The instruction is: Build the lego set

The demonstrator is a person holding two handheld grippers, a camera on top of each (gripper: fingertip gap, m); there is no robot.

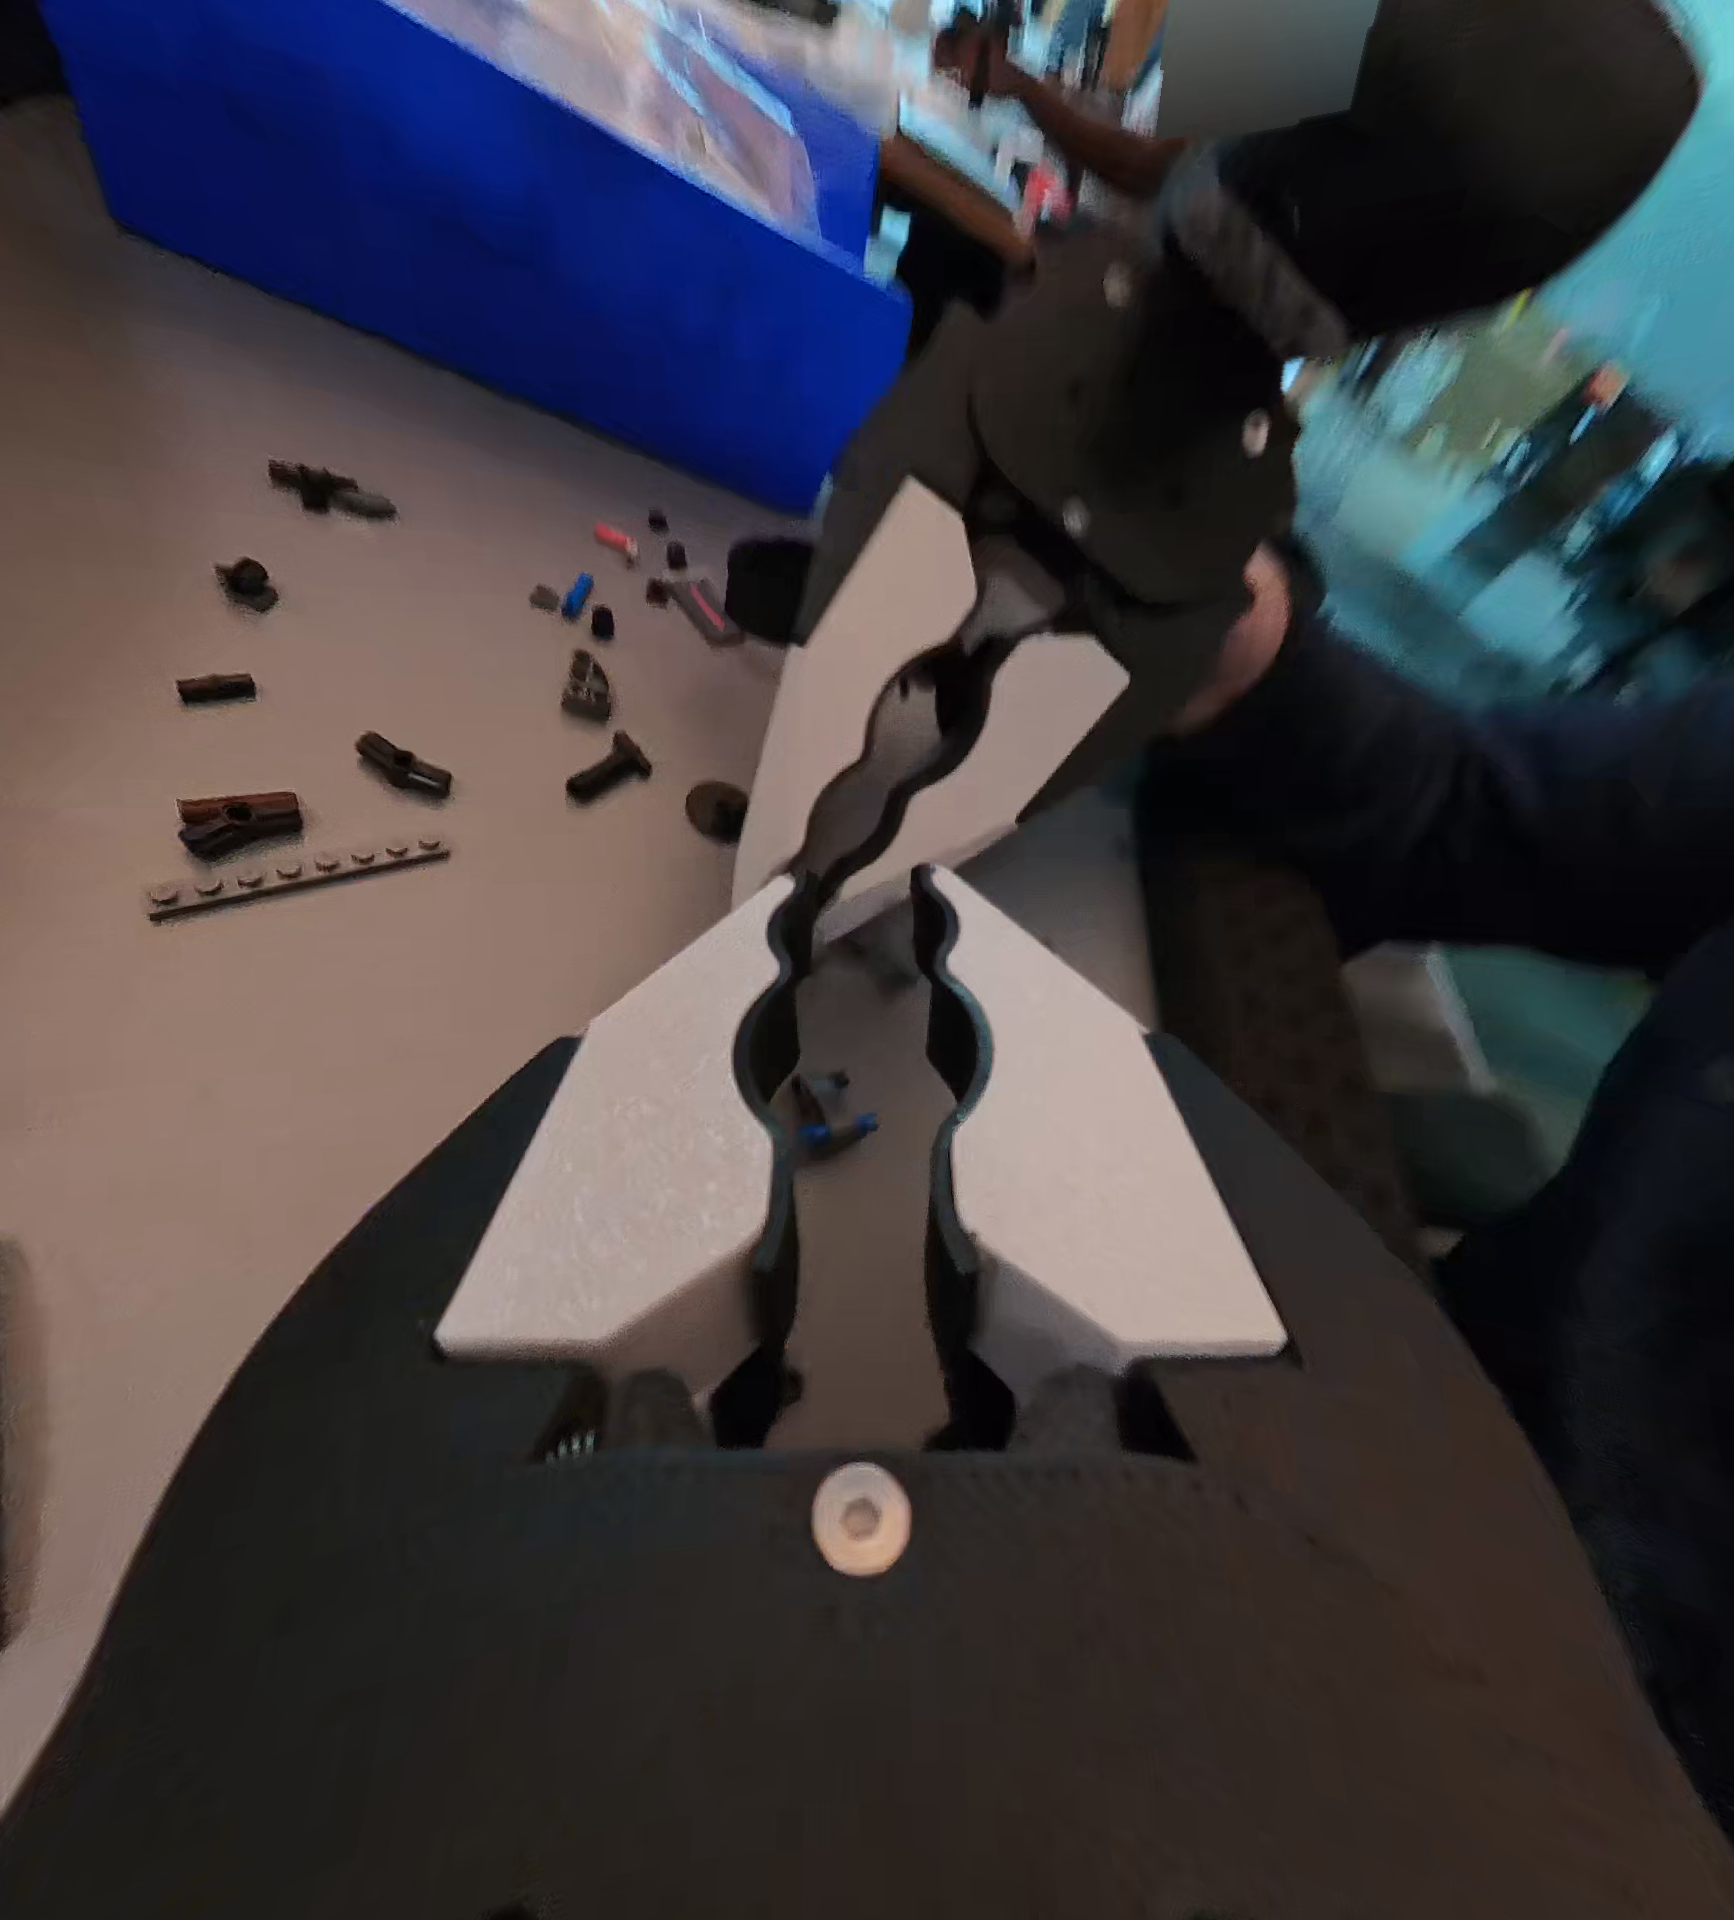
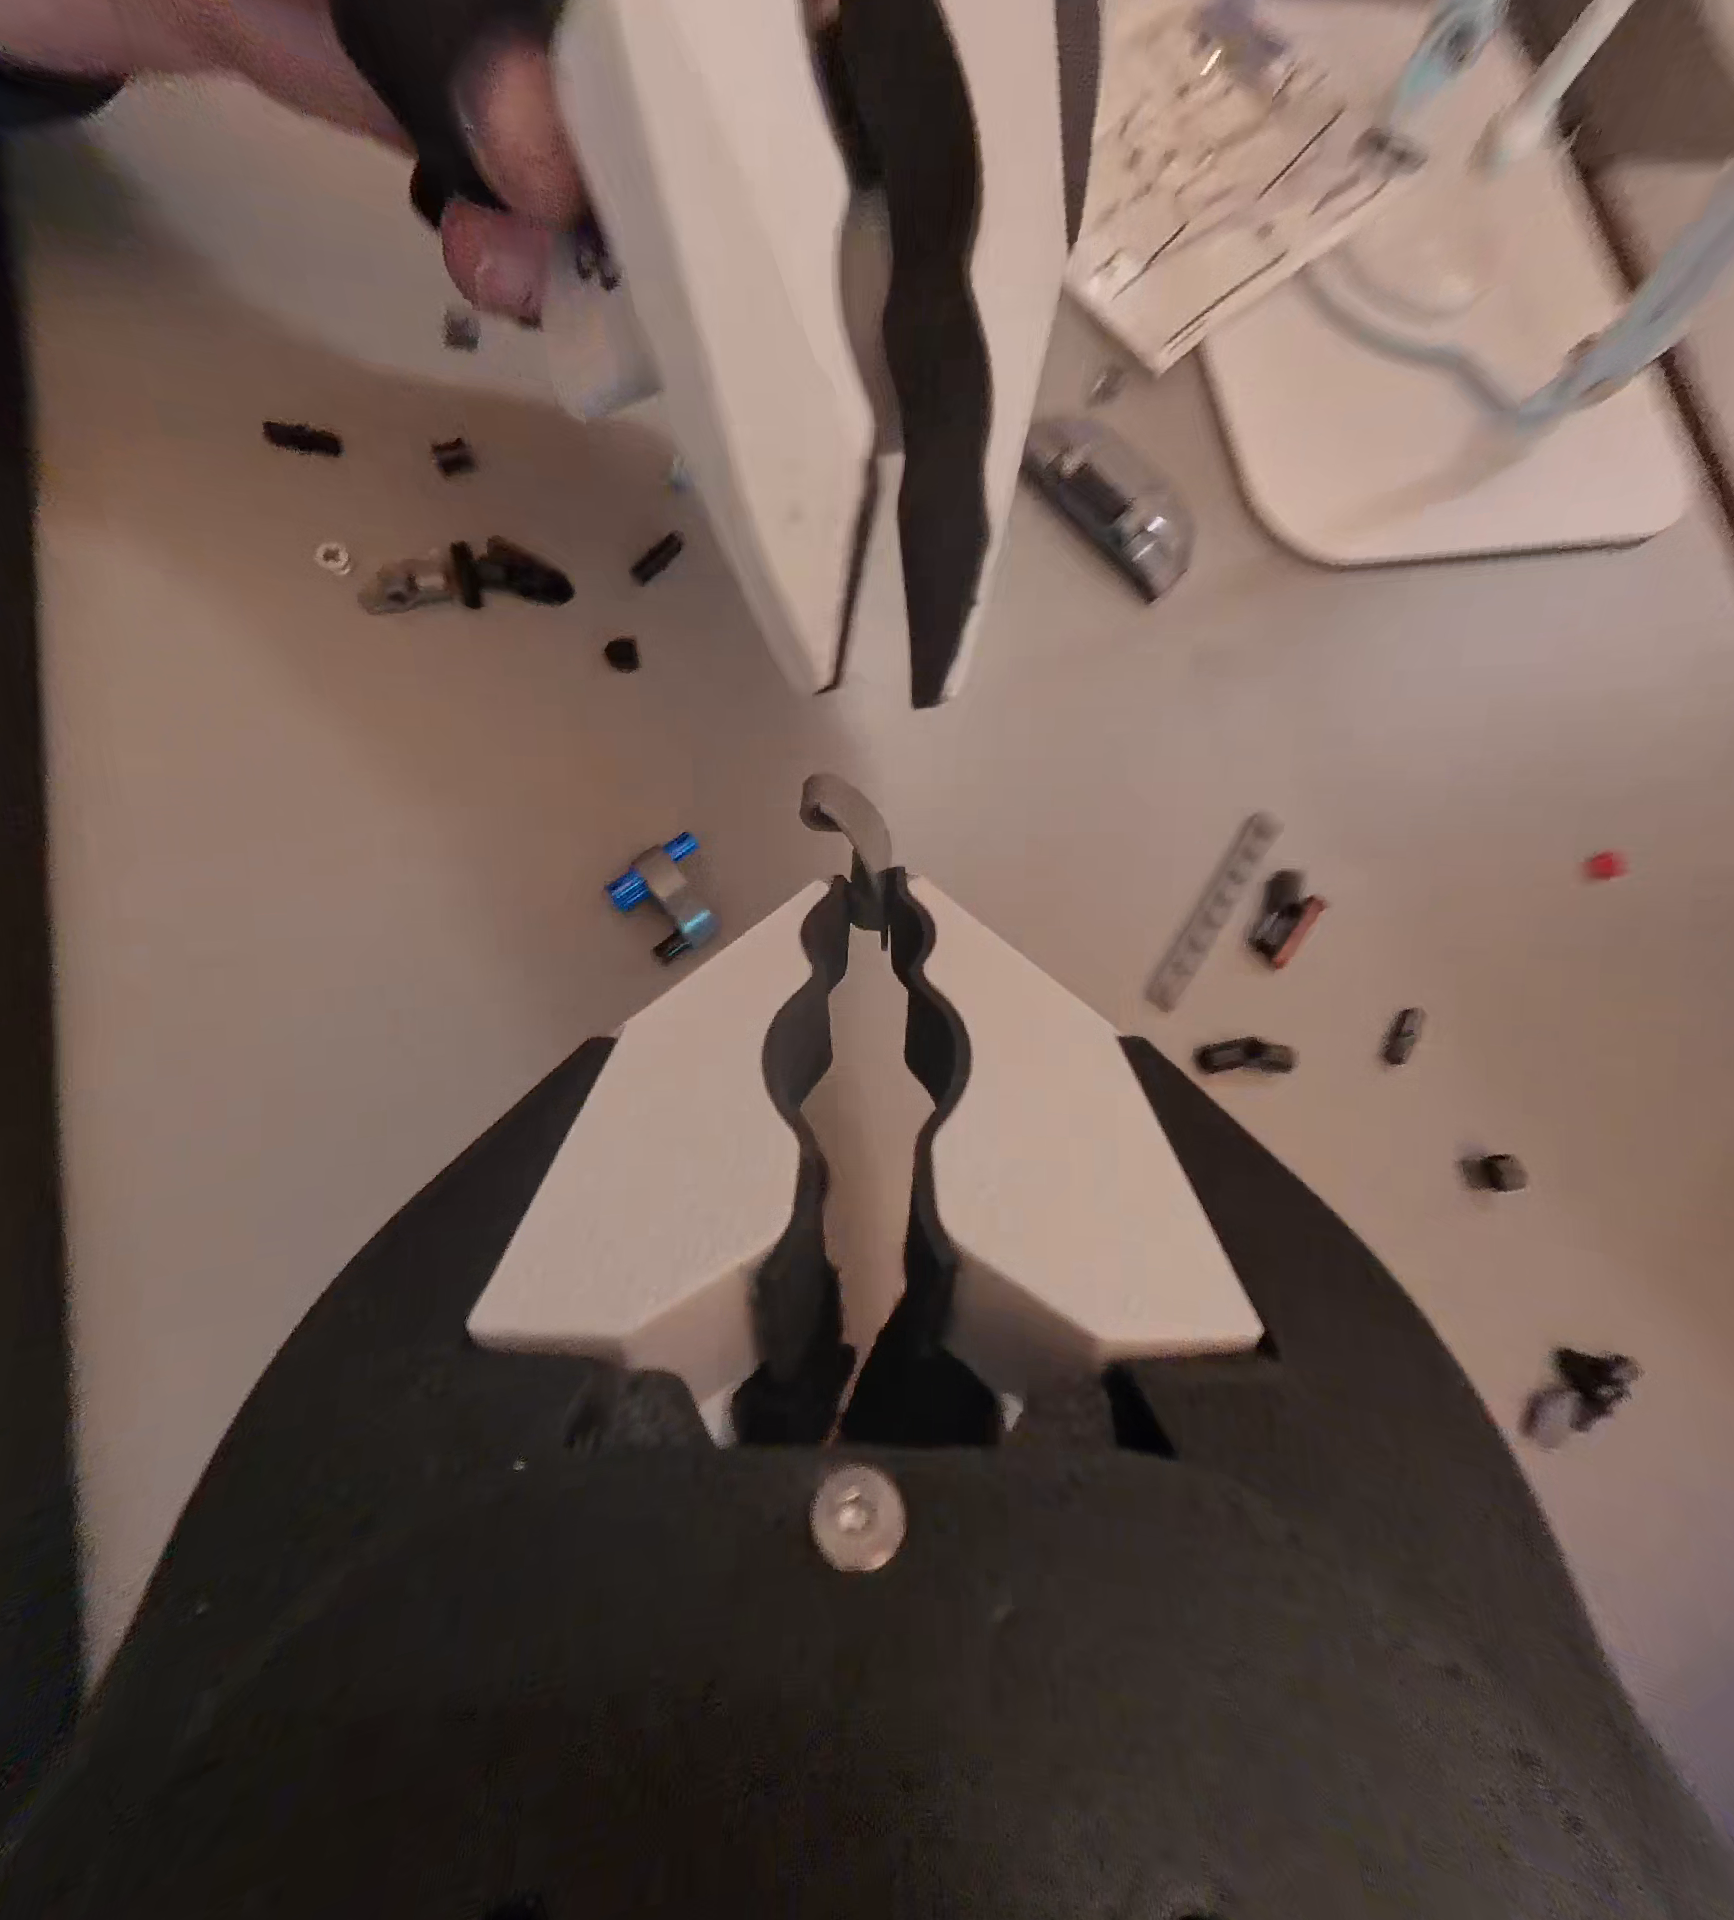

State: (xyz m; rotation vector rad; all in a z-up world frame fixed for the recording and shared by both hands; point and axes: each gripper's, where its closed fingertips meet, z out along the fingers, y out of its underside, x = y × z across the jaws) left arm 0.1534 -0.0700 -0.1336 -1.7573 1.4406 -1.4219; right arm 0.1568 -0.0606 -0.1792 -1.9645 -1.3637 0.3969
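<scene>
the right tool (image 2: 868, 896) pinches a small grey curved piece (image 2: 845, 821) at its tips, its lower end hidden. the left tool (image 1: 861, 894) is narrowly parted, empty. a blue-and-grey assembly (image 2: 660, 902) lies on the surface (image 2: 323, 1039); scattered dark pieces are blurred.

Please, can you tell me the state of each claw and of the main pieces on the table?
Left claw: open, empty.
Right claw: shut on grey curved piece, held above the table.
Blue-pinned grey piece: lying loose on the table.
Long grey plate: lying flat, studs up.
</scene>
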